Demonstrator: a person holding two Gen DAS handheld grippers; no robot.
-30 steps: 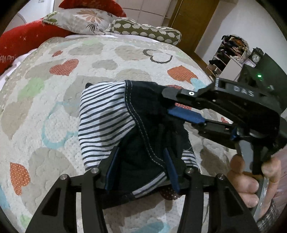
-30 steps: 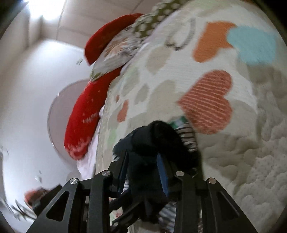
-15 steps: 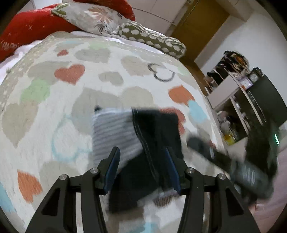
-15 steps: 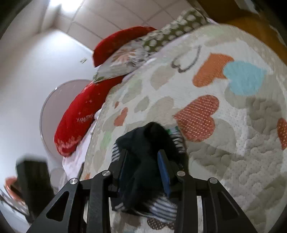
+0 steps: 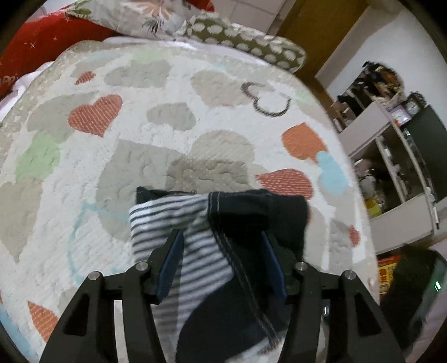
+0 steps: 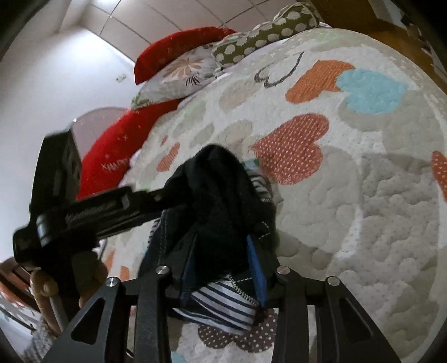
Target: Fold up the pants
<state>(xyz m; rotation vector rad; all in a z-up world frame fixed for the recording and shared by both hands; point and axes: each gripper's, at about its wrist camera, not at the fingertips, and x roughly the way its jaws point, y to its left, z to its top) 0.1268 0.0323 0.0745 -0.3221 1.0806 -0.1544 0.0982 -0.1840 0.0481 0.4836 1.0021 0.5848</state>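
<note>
The pants (image 5: pixel 223 240) are a small folded bundle of dark navy cloth with a white-and-navy striped part, held just above the heart-patterned quilt (image 5: pixel 167 134). My left gripper (image 5: pixel 223 245) is shut on the near end of the bundle. In the right wrist view the pants (image 6: pixel 220 201) bunch up dark between my right gripper (image 6: pixel 223 251) fingers, which are shut on them. The left gripper (image 6: pixel 83 212) reaches in from the left there, and its tips are hidden in the cloth.
Red, floral and green spotted pillows (image 5: pixel 156 19) lie along the head of the bed. A wooden door (image 5: pixel 318 30) and cluttered shelves (image 5: pixel 391 139) stand to the right of the bed. The quilt stretches wide on all sides of the pants.
Both grippers have lifted and drawn the bundle back toward the near edge. The right gripper has left the left wrist view, and the left gripper has come into the right wrist view.
</note>
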